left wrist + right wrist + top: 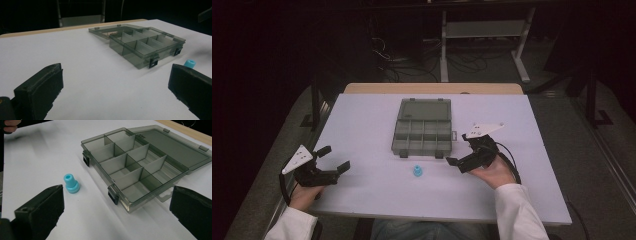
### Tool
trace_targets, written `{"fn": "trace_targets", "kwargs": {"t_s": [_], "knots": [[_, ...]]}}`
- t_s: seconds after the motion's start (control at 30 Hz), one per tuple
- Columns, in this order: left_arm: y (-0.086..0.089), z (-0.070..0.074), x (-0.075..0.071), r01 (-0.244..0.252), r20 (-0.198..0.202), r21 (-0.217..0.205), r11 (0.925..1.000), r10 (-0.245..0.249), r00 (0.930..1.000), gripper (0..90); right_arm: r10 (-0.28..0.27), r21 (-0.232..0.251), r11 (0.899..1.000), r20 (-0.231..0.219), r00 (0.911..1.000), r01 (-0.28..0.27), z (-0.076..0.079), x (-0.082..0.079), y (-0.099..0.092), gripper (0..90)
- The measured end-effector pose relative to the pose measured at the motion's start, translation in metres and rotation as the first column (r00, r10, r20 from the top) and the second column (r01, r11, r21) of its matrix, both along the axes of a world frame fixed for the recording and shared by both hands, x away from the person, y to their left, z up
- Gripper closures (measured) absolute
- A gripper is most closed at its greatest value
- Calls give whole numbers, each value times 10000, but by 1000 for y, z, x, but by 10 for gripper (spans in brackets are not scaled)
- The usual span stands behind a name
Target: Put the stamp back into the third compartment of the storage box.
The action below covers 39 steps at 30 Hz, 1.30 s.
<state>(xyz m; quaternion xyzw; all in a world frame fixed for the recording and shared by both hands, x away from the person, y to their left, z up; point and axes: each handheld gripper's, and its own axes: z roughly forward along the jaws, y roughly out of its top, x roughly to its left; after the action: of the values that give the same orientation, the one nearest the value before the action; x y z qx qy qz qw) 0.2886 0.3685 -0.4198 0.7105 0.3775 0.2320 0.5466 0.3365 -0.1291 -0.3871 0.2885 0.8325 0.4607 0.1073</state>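
So, high view: small blue piece (418, 171) sits on the white table (362, 125), just in front of the open grey compartment box (423, 131). left gripper (334, 164) near the left edge, right gripper (454, 161) just right of the piece, neither touching it.
left gripper view: jaws wide apart, nothing between them; blue piece (190, 63) peeks over the right jaw, box (147, 46) beyond.
right gripper view: jaws spread too, holding nothing; blue piece (71, 184) stands upright just beside the box's (135, 162) front latch.
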Motion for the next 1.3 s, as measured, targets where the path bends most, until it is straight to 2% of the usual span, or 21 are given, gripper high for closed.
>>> {"fn": "trace_targets", "kwargs": {"t_s": [1.3], "knots": [[1, 0, 0, 8, 8, 77, 10000, -8, 10000, 0, 862, -407, 9953, -338, 9957, -876, -8, 8, 42, 0]]}}
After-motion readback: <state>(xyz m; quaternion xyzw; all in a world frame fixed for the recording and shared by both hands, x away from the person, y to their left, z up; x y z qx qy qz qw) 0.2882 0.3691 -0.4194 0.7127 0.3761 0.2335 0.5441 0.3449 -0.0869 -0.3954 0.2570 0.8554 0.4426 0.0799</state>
